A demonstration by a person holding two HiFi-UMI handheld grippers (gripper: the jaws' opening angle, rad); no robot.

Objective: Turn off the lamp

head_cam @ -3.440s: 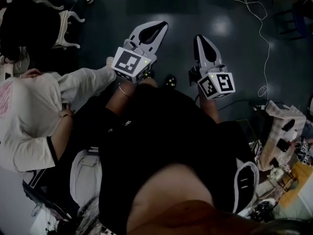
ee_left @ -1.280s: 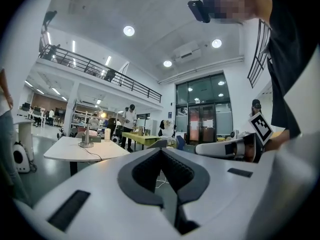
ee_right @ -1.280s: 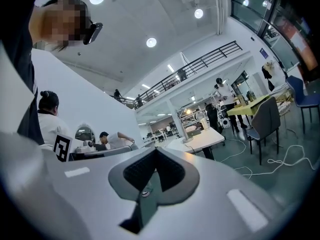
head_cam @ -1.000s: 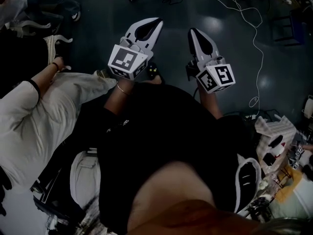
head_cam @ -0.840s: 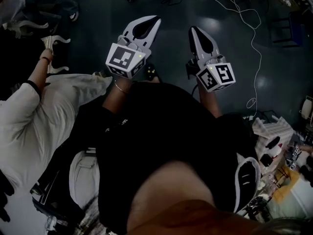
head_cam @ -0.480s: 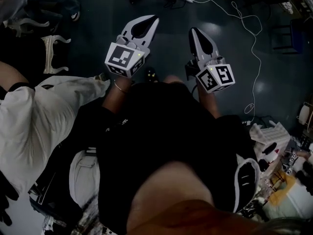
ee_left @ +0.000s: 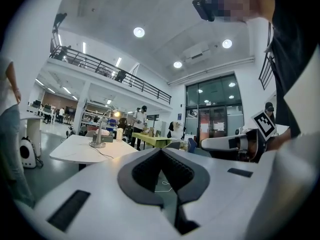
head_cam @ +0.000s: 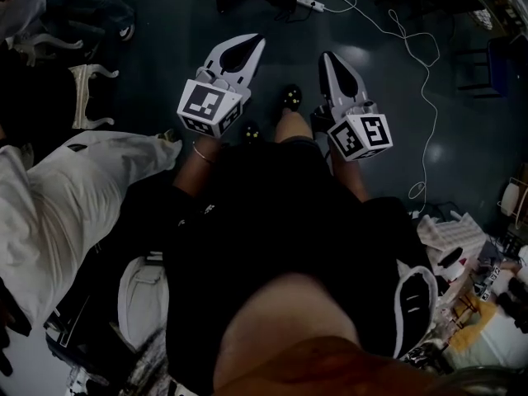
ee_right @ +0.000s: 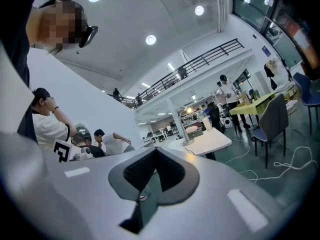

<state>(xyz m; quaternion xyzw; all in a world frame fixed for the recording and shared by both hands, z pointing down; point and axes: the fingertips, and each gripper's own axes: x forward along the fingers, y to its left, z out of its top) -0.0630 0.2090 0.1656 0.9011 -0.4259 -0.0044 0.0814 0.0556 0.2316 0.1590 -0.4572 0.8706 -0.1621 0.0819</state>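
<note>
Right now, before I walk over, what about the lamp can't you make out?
1. Switch on the lamp: too small and far off in both gripper views.
2. Head view: no lamp at all; that camera points down at the floor.
3. Cord: lost past the edge of the table, left gripper view.
4. Glow by its head: lamp or a light behind, unclear.

Open floor (head_cam: 177, 19) is seen ahead of the left gripper (head_cam: 252, 42) and the right gripper (head_cam: 328, 58), but a white cable (head_cam: 425, 114) is laid across it on the right, and a person in white (head_cam: 66, 196) is found close on the left.
</note>
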